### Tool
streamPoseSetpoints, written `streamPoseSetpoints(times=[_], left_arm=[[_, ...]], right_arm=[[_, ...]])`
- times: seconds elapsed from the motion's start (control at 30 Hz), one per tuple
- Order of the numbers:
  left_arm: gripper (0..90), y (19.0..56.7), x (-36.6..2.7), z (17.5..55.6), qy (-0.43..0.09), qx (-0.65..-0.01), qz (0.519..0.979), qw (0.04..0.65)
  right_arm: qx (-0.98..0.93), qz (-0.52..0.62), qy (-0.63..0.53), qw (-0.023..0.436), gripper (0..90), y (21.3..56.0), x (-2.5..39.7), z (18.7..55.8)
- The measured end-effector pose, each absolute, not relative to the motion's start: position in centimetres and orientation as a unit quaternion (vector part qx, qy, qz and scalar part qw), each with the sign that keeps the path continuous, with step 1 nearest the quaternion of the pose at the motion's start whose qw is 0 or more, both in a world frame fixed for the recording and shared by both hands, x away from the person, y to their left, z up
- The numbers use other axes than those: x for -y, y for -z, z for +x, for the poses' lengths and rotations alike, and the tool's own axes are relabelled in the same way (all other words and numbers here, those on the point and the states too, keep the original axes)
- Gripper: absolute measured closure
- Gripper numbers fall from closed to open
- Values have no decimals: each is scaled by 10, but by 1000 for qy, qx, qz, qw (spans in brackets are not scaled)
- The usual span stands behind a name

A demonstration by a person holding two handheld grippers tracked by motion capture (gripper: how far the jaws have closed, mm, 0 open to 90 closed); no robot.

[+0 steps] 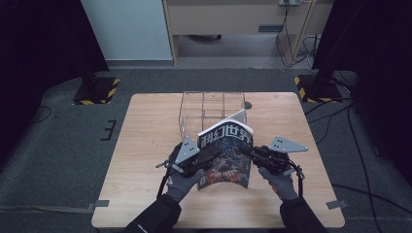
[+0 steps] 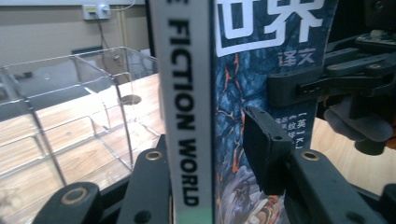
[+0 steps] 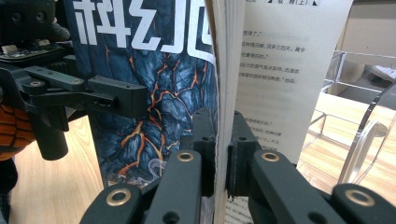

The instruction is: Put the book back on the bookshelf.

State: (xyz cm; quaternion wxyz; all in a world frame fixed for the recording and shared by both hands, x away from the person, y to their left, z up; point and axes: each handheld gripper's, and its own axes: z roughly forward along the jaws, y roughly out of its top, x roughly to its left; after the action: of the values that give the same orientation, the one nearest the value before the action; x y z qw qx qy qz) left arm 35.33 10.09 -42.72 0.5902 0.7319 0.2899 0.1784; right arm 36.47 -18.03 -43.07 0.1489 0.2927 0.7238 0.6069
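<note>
A science-fiction magazine (image 1: pixel 226 145) with a dark blue cover and large white title stands upright above the wooden table (image 1: pixel 145 145), in front of a clear acrylic divided box (image 1: pixel 211 109). My left gripper (image 1: pixel 206 156) is shut on its white spine side (image 2: pixel 187 84), which reads "FICTION WORLD"; the jaws press both faces (image 2: pixel 205 144). My right gripper (image 1: pixel 250 153) is shut on the opposite page edge (image 3: pixel 219 140), with the cover (image 3: pixel 154 93) to its left. One printed page (image 3: pixel 285 70) fans away to the right. Gloved hands hold both grippers.
The acrylic box (image 2: pixel 70 107) (image 3: pixel 359 135) stands close behind the magazine, near the table's far edge. A small round hole (image 1: pixel 248 104) lies in the tabletop beside it. Bare wood spreads left and right of the hands. Hazard-striped stand bases (image 1: pixel 97 90) sit on the floor.
</note>
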Motion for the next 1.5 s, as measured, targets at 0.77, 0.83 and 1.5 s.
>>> streamPoseSetpoints(times=[0.77, 0.83, 1.5], left_arm=[[818, 418, -97, 347, -176, -305, 740, 573], [818, 416, -96, 345, -170, -304, 740, 576], [819, 396, -102, 335, -167, -296, 737, 584]], right_arm=[[-717, 327, -597, 150, 731, 432, 187, 369], [-714, 334, -596, 153, 684, 433, 188, 370], [-698, 380, -575, 194, 406, 438, 199, 375]])
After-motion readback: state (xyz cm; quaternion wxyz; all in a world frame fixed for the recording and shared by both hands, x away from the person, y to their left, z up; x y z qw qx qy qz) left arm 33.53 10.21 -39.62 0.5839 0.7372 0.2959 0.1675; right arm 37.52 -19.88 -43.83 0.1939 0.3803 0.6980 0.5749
